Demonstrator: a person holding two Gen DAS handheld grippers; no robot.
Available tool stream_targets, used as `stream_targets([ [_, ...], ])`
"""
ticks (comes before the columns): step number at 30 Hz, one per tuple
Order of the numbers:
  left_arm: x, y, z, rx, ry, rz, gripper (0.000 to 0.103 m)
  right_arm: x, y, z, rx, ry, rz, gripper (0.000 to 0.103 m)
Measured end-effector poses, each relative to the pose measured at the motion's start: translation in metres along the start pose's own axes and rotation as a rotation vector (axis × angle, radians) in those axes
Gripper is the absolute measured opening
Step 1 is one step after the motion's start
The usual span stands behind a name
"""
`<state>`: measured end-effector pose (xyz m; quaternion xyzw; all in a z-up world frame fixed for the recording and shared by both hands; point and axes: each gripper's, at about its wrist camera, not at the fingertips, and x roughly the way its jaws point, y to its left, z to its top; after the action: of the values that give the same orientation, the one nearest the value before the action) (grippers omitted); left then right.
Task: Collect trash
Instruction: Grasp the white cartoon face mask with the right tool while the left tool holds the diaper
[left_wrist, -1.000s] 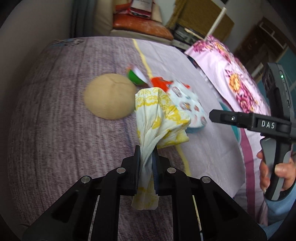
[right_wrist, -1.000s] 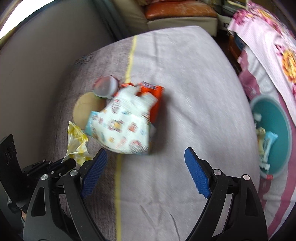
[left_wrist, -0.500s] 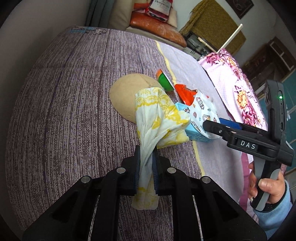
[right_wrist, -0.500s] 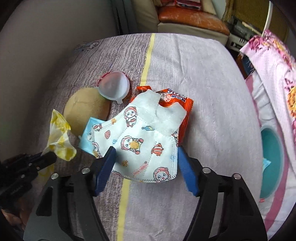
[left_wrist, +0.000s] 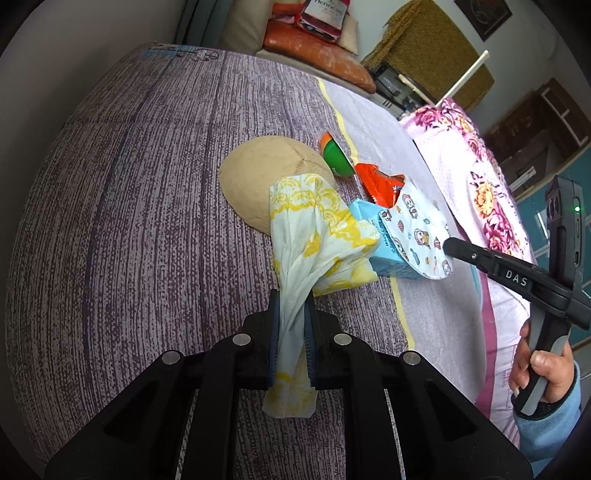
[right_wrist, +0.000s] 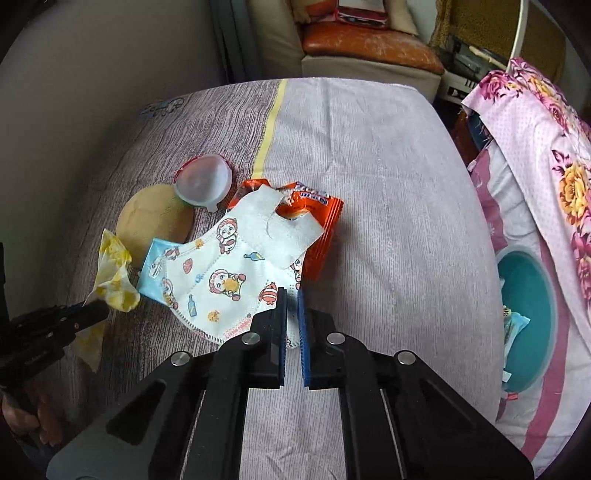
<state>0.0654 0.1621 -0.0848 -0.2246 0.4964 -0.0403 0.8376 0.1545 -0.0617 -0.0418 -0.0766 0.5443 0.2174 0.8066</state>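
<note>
My left gripper (left_wrist: 291, 314) is shut on a crumpled yellow-and-white wrapper (left_wrist: 314, 229) and holds it above the bed; the wrapper also shows in the right wrist view (right_wrist: 112, 273). My right gripper (right_wrist: 291, 299) is shut on the near edge of a cartoon-print child's face mask (right_wrist: 229, 273), which lies over a light blue packet (right_wrist: 155, 266) and an orange snack wrapper (right_wrist: 317, 221). In the left wrist view the mask (left_wrist: 417, 229) sits by the right gripper's tip (left_wrist: 454, 245). A clear plastic cup (right_wrist: 203, 179) lies on its side behind.
A tan round disc (left_wrist: 266, 177) lies on the purple bedspread (left_wrist: 147, 221). A teal bin (right_wrist: 528, 317) with some trash in it stands right of the bed, beside a pink floral cloth (right_wrist: 535, 147). An orange cushion (right_wrist: 369, 48) lies beyond the bed.
My right gripper moved down to the face mask and closed from wide open onto its near edge. The left gripper kept its hold on the yellow wrapper and shifted slightly.
</note>
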Motion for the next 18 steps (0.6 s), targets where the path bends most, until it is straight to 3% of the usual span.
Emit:
stream_targets([
  [3, 0.001, 0.0, -0.001, -0.001, 0.0, 0.0, 0.013, -0.01, 0.005, 0.003, 0.008, -0.02, 0.026, 0.01],
  [4, 0.002, 0.001, -0.001, -0.005, 0.001, 0.0, 0.013, -0.01, 0.008, 0.003, 0.003, -0.025, 0.036, 0.017],
  [5, 0.003, 0.002, -0.001, -0.01, 0.003, -0.002, 0.013, -0.011, 0.014, 0.003, -0.011, -0.034, 0.044, 0.044],
  [7, 0.004, 0.004, 0.0, -0.019, 0.001, -0.006, 0.013, -0.009, 0.025, 0.003, -0.051, -0.052, 0.034, 0.068],
  [13, 0.005, 0.009, -0.001, -0.02, 0.008, -0.017, 0.013, 0.017, 0.045, 0.003, -0.116, 0.001, 0.002, 0.068],
  [15, 0.007, 0.009, -0.002, -0.019, 0.014, -0.023, 0.013, 0.017, 0.052, 0.0, -0.162, -0.024, -0.025, 0.065],
  [17, 0.009, 0.01, -0.002, -0.022, 0.02, -0.026, 0.013, 0.017, 0.062, -0.004, -0.217, -0.038, -0.031, 0.037],
  [18, 0.01, 0.01, -0.001, -0.027, 0.021, -0.027, 0.013, 0.016, 0.065, -0.005, -0.228, -0.034, -0.024, 0.03],
])
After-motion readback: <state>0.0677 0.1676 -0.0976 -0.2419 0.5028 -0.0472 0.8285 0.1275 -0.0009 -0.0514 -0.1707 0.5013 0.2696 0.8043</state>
